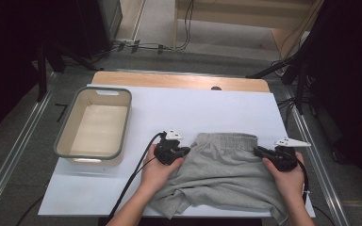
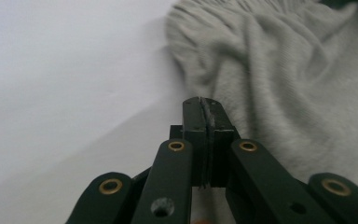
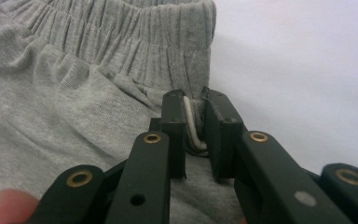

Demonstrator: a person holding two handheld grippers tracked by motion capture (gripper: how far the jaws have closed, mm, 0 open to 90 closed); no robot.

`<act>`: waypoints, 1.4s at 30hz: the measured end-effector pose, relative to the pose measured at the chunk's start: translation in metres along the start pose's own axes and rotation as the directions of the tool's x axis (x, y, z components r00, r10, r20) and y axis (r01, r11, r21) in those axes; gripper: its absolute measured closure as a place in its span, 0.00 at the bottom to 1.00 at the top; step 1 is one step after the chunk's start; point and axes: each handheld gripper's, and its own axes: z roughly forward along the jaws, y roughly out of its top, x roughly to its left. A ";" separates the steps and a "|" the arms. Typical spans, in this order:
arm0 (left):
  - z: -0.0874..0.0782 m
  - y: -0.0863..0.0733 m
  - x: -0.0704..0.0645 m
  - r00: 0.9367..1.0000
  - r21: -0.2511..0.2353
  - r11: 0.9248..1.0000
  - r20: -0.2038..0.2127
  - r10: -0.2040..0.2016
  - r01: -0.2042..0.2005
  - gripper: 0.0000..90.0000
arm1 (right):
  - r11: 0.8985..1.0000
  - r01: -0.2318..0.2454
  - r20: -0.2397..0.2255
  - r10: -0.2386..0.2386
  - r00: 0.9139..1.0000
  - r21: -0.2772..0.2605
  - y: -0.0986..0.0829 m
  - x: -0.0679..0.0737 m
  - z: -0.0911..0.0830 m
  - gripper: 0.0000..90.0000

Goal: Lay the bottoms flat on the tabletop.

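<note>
Gripping the grey jersey shorts (image 1: 226, 169) at the white sheet's near edge, the right gripper (image 3: 193, 112) pinches their waistband side nearly closed while the left gripper (image 2: 204, 105), jaws pressed together on nothing, rests beside the opposite side, probably for spreading.

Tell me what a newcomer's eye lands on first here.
The crumpled grey cotton shorts draw the eye first, lying at the near middle of the white sheet-covered table. A claw sits at each side of their ribbed waistband: the left claw shut at the cloth's edge, the right claw nipping fabric and a pale cord. Left of them stands a pale grey-rimmed plastic tub.
</note>
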 end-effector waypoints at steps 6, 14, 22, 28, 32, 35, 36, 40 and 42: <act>0.006 -0.001 -0.030 0.991 0.013 0.996 0.102 0.086 -0.088 0.81 | 0.999 -0.033 0.022 0.033 0.999 -0.006 -0.003 -0.012 -0.008 0.87; 0.013 -0.004 -0.043 0.997 0.055 0.996 0.031 0.065 -0.067 0.46 | 0.994 -0.111 0.046 0.112 0.993 -0.024 -0.018 -0.036 -0.028 0.88; 0.017 -0.005 -0.041 0.993 0.082 0.996 0.116 0.024 -0.034 0.62 | 0.996 -0.077 0.052 0.079 0.996 -0.037 -0.019 -0.031 -0.025 0.88; 0.010 -0.003 -0.035 0.990 0.047 0.998 0.133 0.039 -0.046 0.89 | 0.995 -0.076 0.049 0.079 0.996 -0.058 -0.015 -0.025 -0.023 0.88; -0.015 0.007 -0.026 0.999 -0.051 0.998 0.004 0.043 -0.043 0.91 | 0.994 -0.079 0.037 0.081 0.996 -0.071 -0.008 -0.021 -0.021 0.88; -0.039 0.018 -0.016 0.992 -0.123 0.991 -0.117 0.044 -0.058 0.92 | 0.993 -0.083 -0.002 0.083 0.997 -0.085 0.004 -0.019 -0.018 0.88; -0.046 0.023 -0.013 0.987 -0.146 0.987 -0.153 0.048 -0.071 0.92 | 0.994 -0.072 -0.007 0.072 0.997 -0.082 0.009 -0.015 -0.016 0.88; -0.057 0.035 0.003 0.953 -0.180 0.976 -0.297 0.065 -0.123 0.91 | 0.996 -0.007 -0.022 0.005 1.000 -0.086 0.035 0.004 -0.008 0.88; -0.052 0.036 0.016 0.944 -0.183 0.977 -0.326 0.048 -0.113 0.89 | 0.995 0.016 -0.007 -0.017 1.000 -0.098 0.048 0.010 -0.003 0.88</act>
